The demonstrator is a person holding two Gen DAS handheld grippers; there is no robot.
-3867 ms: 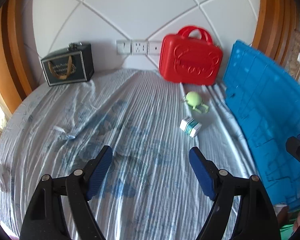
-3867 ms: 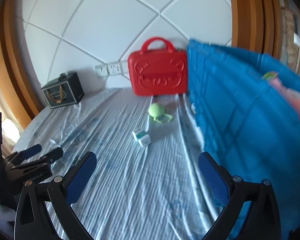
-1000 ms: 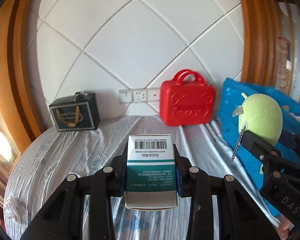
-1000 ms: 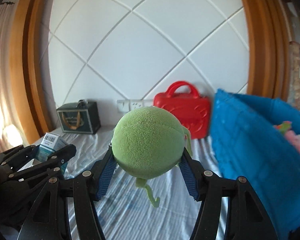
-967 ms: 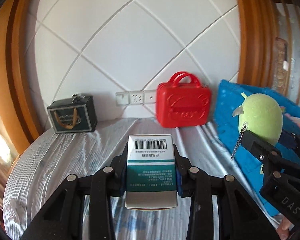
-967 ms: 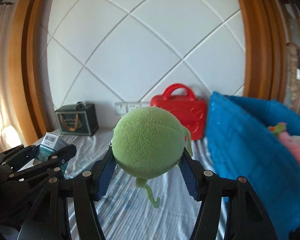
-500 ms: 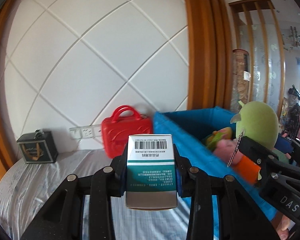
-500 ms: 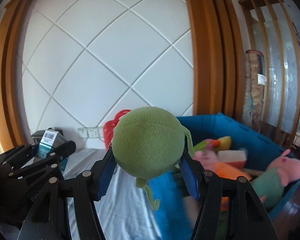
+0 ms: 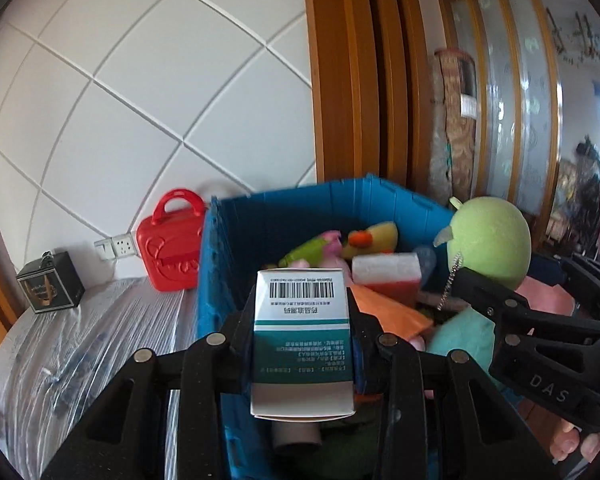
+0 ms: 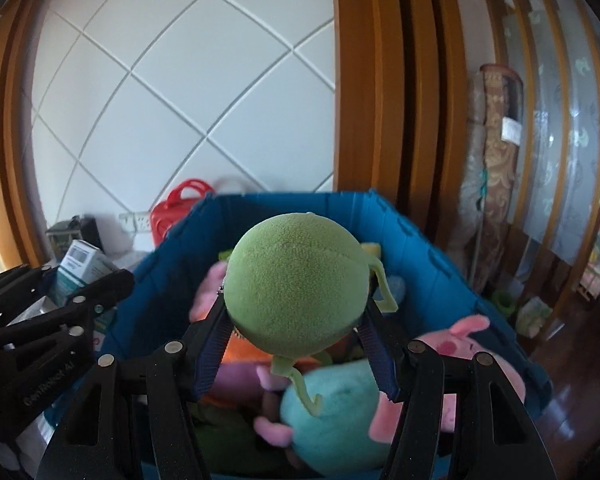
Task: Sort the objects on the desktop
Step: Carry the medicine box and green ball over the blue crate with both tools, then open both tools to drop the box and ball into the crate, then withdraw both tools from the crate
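Crate first: we see a big blue bin (image 9: pixel 284 216) standing against the edge of the cloth-covered table (image 9: pixel 80 332), packed with soft toys, among them a teal-bodied plush (image 10: pixel 336 412) with pink limbs and a pink pig-like plush (image 10: pixel 460 336). Both of our grippers reach forward and slightly downward over the bin's open top, side by side. Our right gripper (image 10: pixel 296 344) has its blue pads pressed into either side of a round green plush toy (image 10: pixel 296 284), whose thin limbs dangle below the jaws above the teal plush. Our left gripper (image 9: pixel 302 336) is closed tight on a white and teal medicine box (image 9: pixel 302 332), held upright with its barcode end pointing away from us, over the bin's near left corner. From the left wrist we make out what the right wrist hardly shows: the table surface, a red toy suitcase (image 9: pixel 170 244) against the wall, a dark gift box (image 9: pixel 50 286) further left, a small chain hanging from the green toy, and fingertips of a hand (image 9: pixel 572 444) under the right gripper. The right wrist view alone gives us the wooden floor (image 10: pixel 572 392) beyond the bin.
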